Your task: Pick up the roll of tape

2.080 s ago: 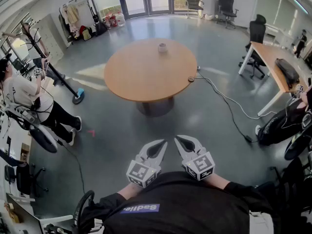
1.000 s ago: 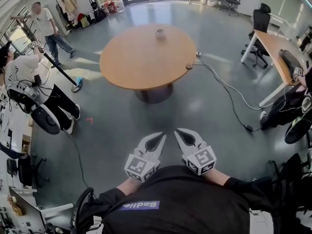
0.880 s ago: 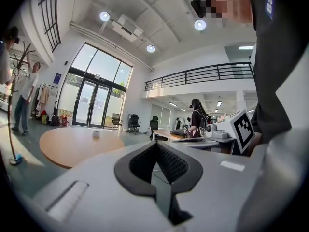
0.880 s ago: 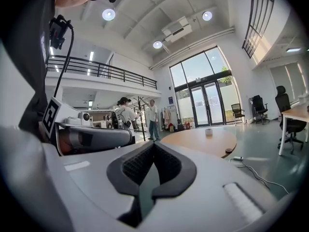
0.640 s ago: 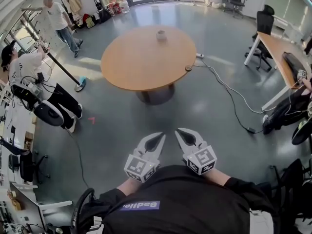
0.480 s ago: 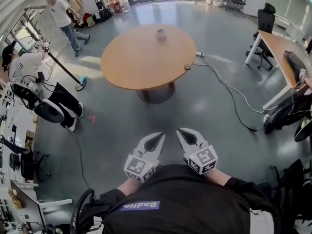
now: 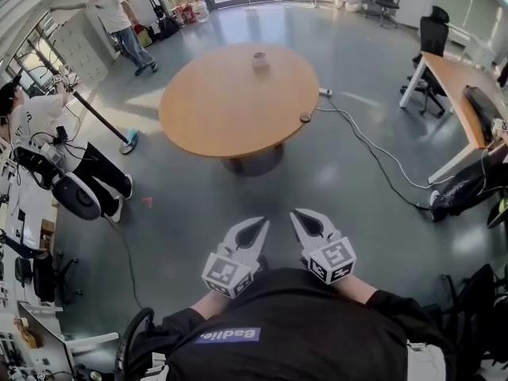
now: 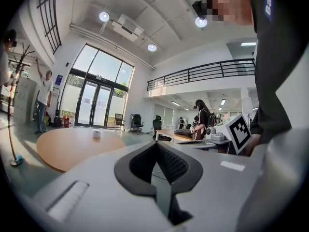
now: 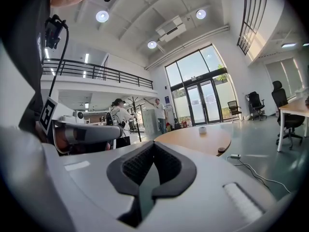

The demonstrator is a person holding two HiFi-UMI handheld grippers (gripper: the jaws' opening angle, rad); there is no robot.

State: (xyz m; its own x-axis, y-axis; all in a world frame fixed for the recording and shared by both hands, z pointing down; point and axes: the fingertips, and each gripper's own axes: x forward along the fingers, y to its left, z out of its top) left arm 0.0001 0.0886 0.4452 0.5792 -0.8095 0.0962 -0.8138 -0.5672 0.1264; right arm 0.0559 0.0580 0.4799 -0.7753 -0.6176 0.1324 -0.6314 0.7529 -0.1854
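Surrounding floor (image 7: 333,189): grey and glossy, filling most of the head view; everything else stands on it.
Round bench (image 7: 230,109): a wooden top on a central pedestal, out ahead of both grippers and well apart from them.
Side bench (image 7: 444,82): a rectangular wooden top at the right edge of the hall, with office chairs near it.
Bystanders: a standing person (image 7: 119,14) with one arm stretched out at the far left, and a second person (image 7: 32,125) in a white shirt nearer, at the left edge.
Wearer's torso (image 7: 294,340): a black top fills the bottom of the head view.
Left forearm (image 7: 208,306): comes out of the black sleeve, held low and close to the body, angled forward and slightly inward.
Right forearm (image 7: 355,290): mirrors it on the other side, also low and close in.
Left hand-held gripper (image 7: 262,224): points forward toward the round bench, about level, its marker cube facing up; its own view shows the jaw tips together with nothing between them.
Right hand-held gripper (image 7: 297,214): just beside the left one, the two tips leaning toward each other without touching; jaws together and empty.
Roll of tape (image 7: 260,60): small and pale, standing on the far side of the round bench, well apart from both grippers; both gripper views show it in the distance on the wooden top.
Dark disc (image 7: 305,117): a small round thing at the right rim of the round bench.
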